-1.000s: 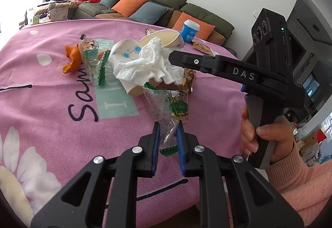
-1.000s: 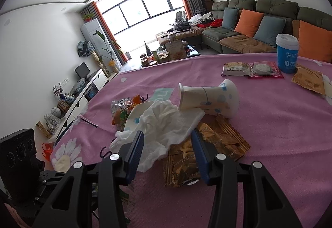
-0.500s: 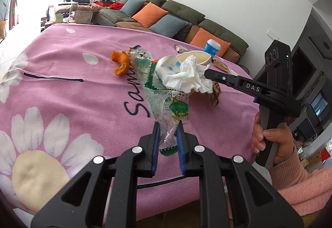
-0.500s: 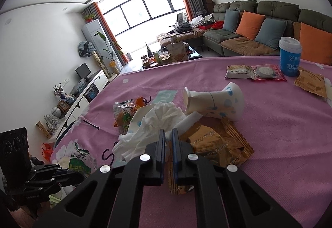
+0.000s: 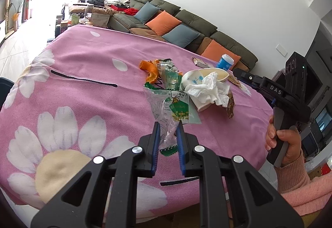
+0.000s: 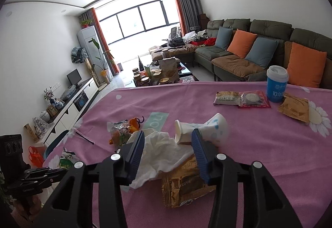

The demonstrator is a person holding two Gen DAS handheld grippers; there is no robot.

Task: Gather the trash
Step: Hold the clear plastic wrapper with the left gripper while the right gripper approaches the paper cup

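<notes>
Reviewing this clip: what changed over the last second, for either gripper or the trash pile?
The right gripper, open a second ago, closed briefly and is open again over the white tissue. The left gripper kept its grip on the clear green-printed wrapper and carried it back from the pile. The tipped paper cup and gold wrapper stayed put.

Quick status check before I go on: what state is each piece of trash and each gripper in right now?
Left gripper: shut on clear plastic wrapper, lifted.
Right gripper: open, over the pile.
Tissue: crumpled, lying loose.
Paper cup: tipped on its side.
Gold wrapper: crumpled, flat on the cloth.
Blue cup: upright, lid on.
</notes>
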